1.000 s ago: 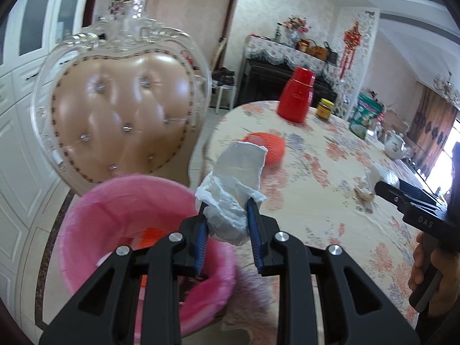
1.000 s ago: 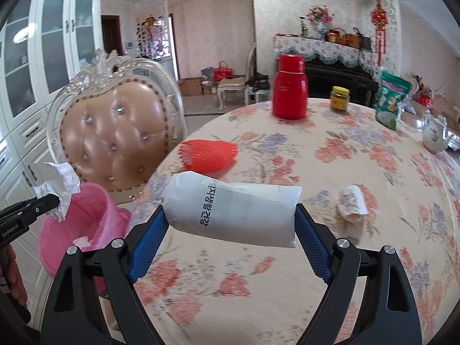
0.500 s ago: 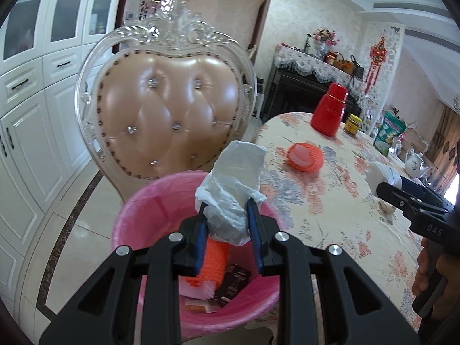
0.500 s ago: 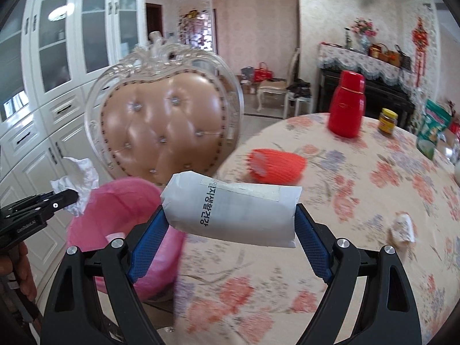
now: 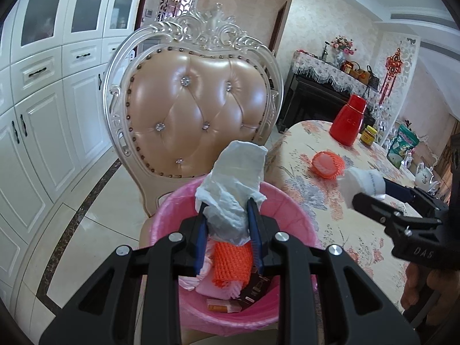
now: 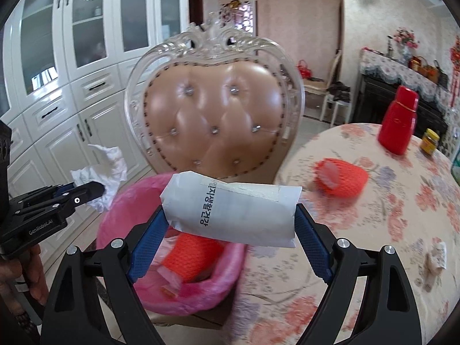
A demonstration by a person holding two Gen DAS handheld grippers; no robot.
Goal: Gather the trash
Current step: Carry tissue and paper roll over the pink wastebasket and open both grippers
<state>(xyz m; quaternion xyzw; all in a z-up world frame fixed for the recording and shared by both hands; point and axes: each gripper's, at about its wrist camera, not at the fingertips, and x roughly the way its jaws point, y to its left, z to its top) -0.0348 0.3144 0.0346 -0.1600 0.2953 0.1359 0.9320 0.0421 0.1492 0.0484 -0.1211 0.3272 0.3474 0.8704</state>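
Tissue (image 5: pixel 233 189), white and crumpled, sits pinched between the blue pads of your left gripper (image 5: pixel 228 224), whose jaws are drawn in narrow around it. You hold it right over the open mouth of the pink bin (image 5: pixel 290 210), with most of the wad sticking up above the fingertips. Down in the bin lie an orange foam net (image 5: pixel 231 261), some pink and white scraps and a small dark box.

Your right gripper (image 6: pixel 230 218) stands wide, its pads pressed on the two ends of a white packet (image 6: pixel 233 210) with Korean print. That packet is held crosswise and slightly tilted, above the bin's rim nearest the table (image 6: pixel 373 215). From this side you see your left gripper (image 6: pixel 86 191) at the left edge with the tissue (image 6: pixel 100 178) hanging off its tip.

Behind the bin stands a chair (image 5: pixel 195 109) with a tufted peach back. On the floral table rest another orange net (image 6: pixel 342 178), a red flask (image 6: pixel 399 123), a yellow-lidded jar (image 6: pixel 429 141) and, near the right edge, a small crumpled scrap (image 6: pixel 435 258).
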